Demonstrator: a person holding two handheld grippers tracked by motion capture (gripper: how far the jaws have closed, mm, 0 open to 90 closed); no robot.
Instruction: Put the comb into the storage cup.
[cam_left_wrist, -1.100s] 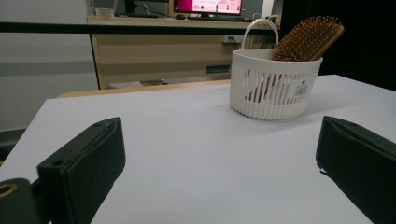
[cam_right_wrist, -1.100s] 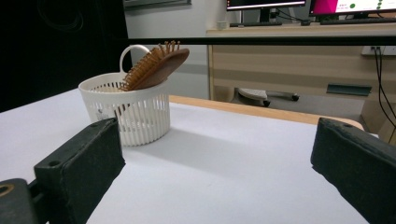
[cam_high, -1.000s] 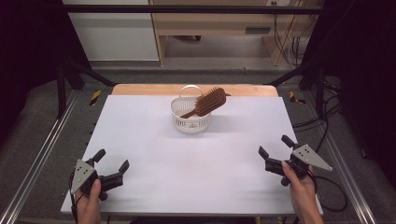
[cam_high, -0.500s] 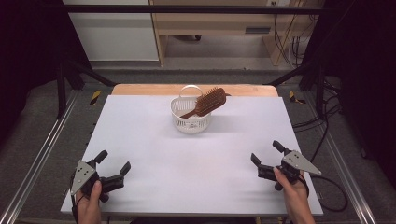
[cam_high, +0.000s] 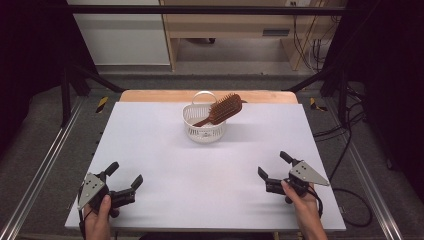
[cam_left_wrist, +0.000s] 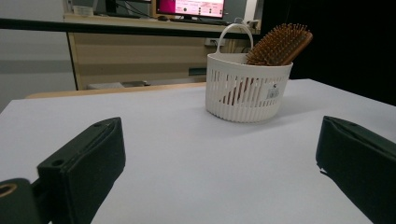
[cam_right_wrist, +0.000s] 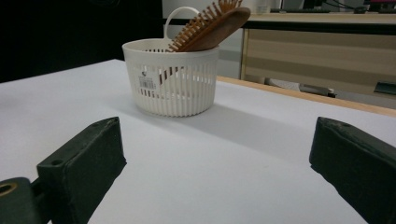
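White table surface, viewed from the person's side. At 7 o'clock, the left gripper rests low on the table, jaws spread wide, holding nothing. At 5 o'clock, the right gripper sits likewise, jaws wide apart and empty. At 12 o'clock, well apart from both, 1 white basket stands upright near the far edge. 1 brown hairbrush leans tilted inside it, bristled head projecting over the rim toward 2 o'clock.
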